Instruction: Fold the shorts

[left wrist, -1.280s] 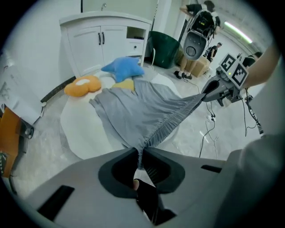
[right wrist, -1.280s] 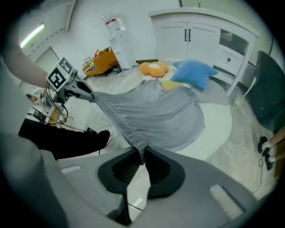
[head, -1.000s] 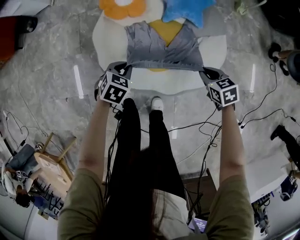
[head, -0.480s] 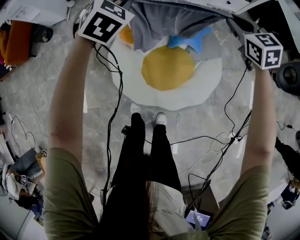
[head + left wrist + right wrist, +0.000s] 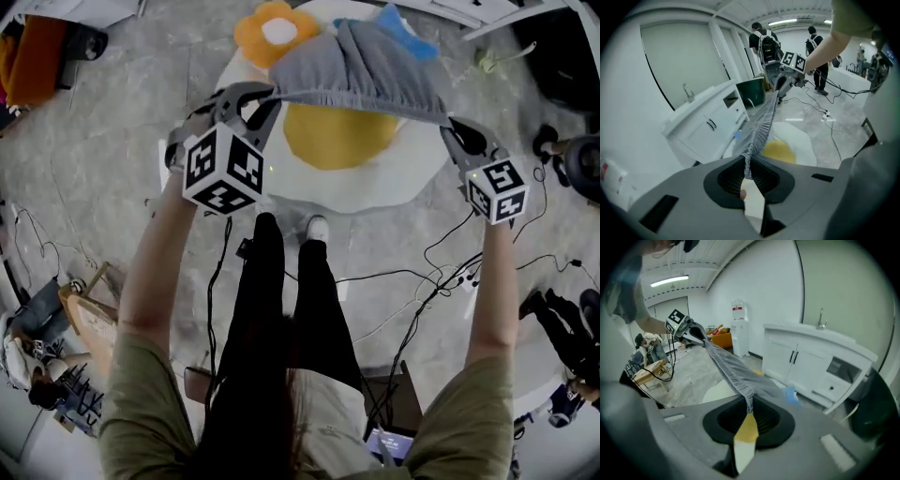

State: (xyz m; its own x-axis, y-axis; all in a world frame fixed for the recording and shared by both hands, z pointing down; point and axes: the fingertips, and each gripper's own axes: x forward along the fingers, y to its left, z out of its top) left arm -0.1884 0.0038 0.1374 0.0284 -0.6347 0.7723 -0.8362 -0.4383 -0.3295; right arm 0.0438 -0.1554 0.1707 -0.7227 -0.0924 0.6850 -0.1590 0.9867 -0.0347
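Though lower a second ago, shorts (image 5: 361, 66) raised above rug (image 5: 375, 187), clamped taut by left gripper (image 5: 265, 96), right gripper (image 5: 450, 128).

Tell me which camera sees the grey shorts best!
The head view. It shows most of the shorts stretched by the waistband between the left claw and right claw, above the egg-shaped mat. The left gripper view and right gripper view each show mostly the waistband edge-on, running from their own claw toward the other.

Shorts (image 5: 361, 67) between left tool (image 5: 259, 97) and right tool (image 5: 452, 128), above the mat (image 5: 380, 186) on the floor (image 5: 103, 131).
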